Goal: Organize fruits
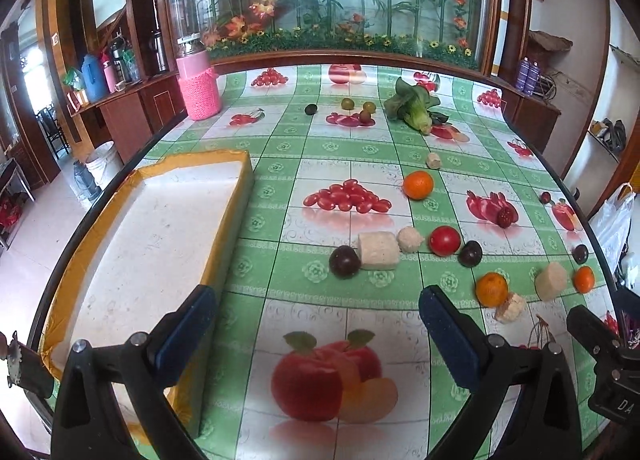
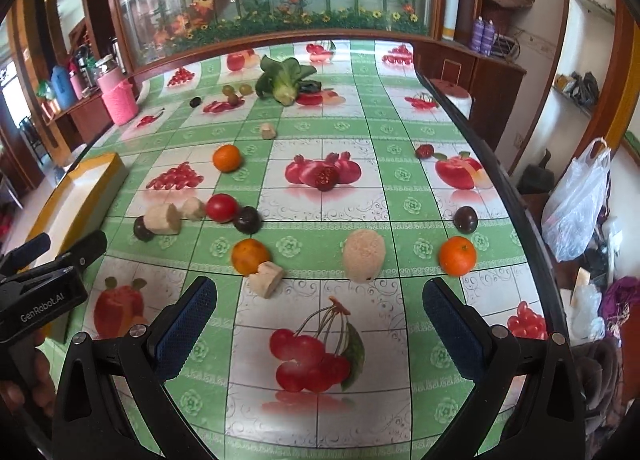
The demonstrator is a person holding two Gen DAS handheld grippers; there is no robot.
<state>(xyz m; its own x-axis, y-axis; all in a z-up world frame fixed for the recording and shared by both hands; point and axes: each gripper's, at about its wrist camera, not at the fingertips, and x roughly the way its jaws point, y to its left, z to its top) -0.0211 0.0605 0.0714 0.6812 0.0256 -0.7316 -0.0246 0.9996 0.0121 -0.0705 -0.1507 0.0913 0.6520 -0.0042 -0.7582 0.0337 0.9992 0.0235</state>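
- The left tool hovers over the counter, its fingers spread wide and empty.
- The right tool is likewise spread and empty.
- Oranges, a tomato and plums lie scattered on the counter, outside the yellow-edged tray at its left.

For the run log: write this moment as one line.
left gripper open, empty | right gripper open, empty | yellow-taped white foam tray empty | round oranges loose on fruit-print tablecloth
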